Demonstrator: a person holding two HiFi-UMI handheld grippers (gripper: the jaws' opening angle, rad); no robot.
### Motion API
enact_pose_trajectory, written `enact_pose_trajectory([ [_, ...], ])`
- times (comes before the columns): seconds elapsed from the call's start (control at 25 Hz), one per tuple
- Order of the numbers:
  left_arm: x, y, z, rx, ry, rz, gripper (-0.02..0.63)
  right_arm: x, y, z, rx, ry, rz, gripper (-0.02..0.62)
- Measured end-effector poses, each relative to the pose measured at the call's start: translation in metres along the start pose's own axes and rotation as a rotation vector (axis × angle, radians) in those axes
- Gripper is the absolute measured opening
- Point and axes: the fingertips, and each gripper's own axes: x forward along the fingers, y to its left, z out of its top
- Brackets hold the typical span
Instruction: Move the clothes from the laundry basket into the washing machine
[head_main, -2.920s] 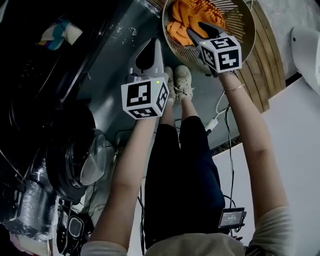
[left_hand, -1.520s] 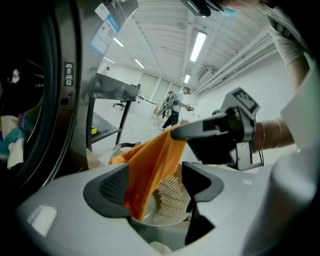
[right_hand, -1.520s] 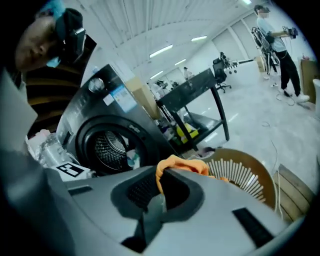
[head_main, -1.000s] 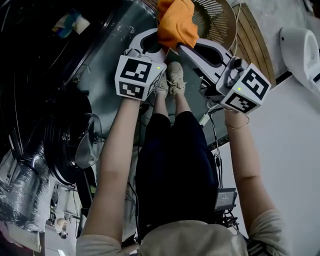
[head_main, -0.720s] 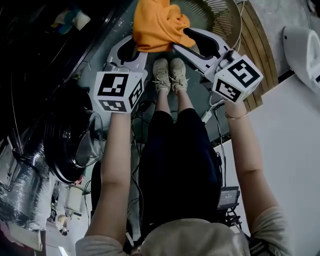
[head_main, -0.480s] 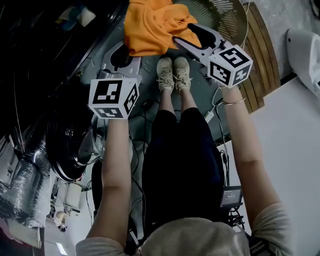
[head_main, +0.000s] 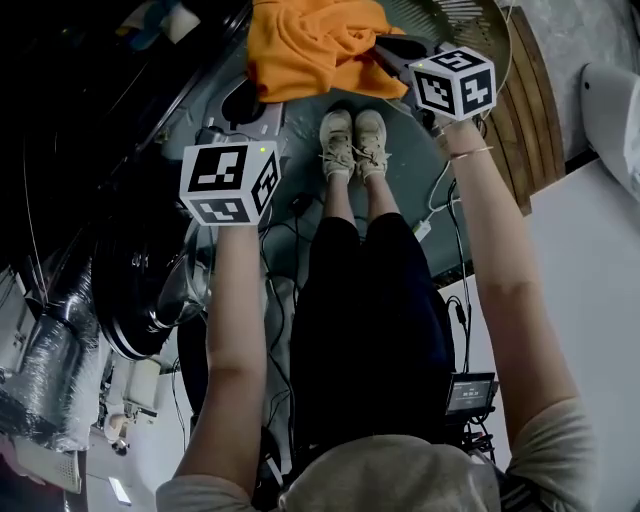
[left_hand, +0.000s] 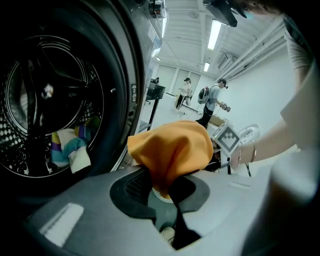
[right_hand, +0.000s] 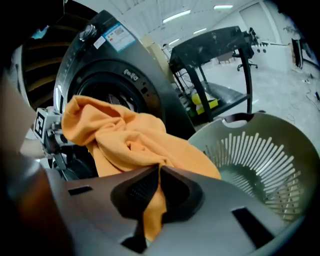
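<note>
Grey flooring runs under the person's pale shoes (head_main: 352, 140), with the dark washing machine (left_hand: 50, 115) at the head view's left and the slatted laundry basket (head_main: 480, 30) at its top right. Against the picture from a second ago, the orange garment (head_main: 310, 45) is no longer a tight bundle hanging between the two cubes: it now spreads wide across the top of the head view, and the right tool (head_main: 390, 55) has swung further from the body, up toward the basket's rim. The garment is plain, soft and deeply creased, suspended in the air between basket and machine, clear of both. The left tool (left_hand: 162, 182) has its jaws nearly together, nipping a drooping fold of it; the right tool's jaws are closing, their pads already pressing a hanging strip of the same cloth. Both bare forearms reach forward and slope downward, left arm toward the machine's open mouth (a striped, multicoloured cloth (left_hand: 70, 147) already lies in the drum), right arm beside the basket.
</note>
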Motion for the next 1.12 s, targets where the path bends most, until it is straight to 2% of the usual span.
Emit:
enact_pose_trajectory([
  [0.12,0.005,-0.005,-0.003,-0.016,0.011,-0.011,0.065,-0.027,0.016,0.029,0.016,-0.122,0.027,0.020],
  [0.24,0.012,-0.015,0.003,-0.020,0.001,-0.038,0.066,-0.060,0.050,0.067,0.007,-0.243,0.097,0.018],
  [0.4,0.017,-0.034,0.016,-0.023,-0.025,-0.113,0.066,-0.087,0.098,0.103,-0.028,-0.330,0.180,0.018],
  [0.48,0.018,-0.043,0.026,-0.029,-0.062,-0.142,0.068,-0.092,0.114,0.113,-0.036,-0.344,0.216,0.018],
  [0.52,0.018,-0.048,0.031,-0.029,-0.083,-0.164,0.096,-0.093,0.121,0.117,-0.037,-0.349,0.233,0.018],
  [0.6,0.017,-0.060,0.040,-0.030,-0.120,-0.223,0.201,-0.091,0.133,0.124,-0.042,-0.354,0.257,0.018],
  [0.72,0.019,-0.071,0.046,0.006,-0.139,-0.251,0.249,-0.085,0.144,0.126,-0.045,-0.343,0.287,0.018],
  [0.84,0.025,-0.068,0.048,0.021,-0.156,-0.223,0.261,-0.080,0.150,0.122,-0.050,-0.314,0.302,0.017],
  [1.04,0.039,-0.061,0.052,-0.017,-0.215,-0.182,0.259,-0.073,0.152,0.111,-0.041,-0.265,0.308,0.017],
  [1.08,0.040,-0.061,0.053,-0.022,-0.229,-0.179,0.248,-0.071,0.151,0.110,-0.032,-0.262,0.311,0.017],
  [1.12,0.042,-0.060,0.053,-0.027,-0.244,-0.170,0.204,-0.069,0.150,0.110,-0.026,-0.261,0.315,0.017],
])
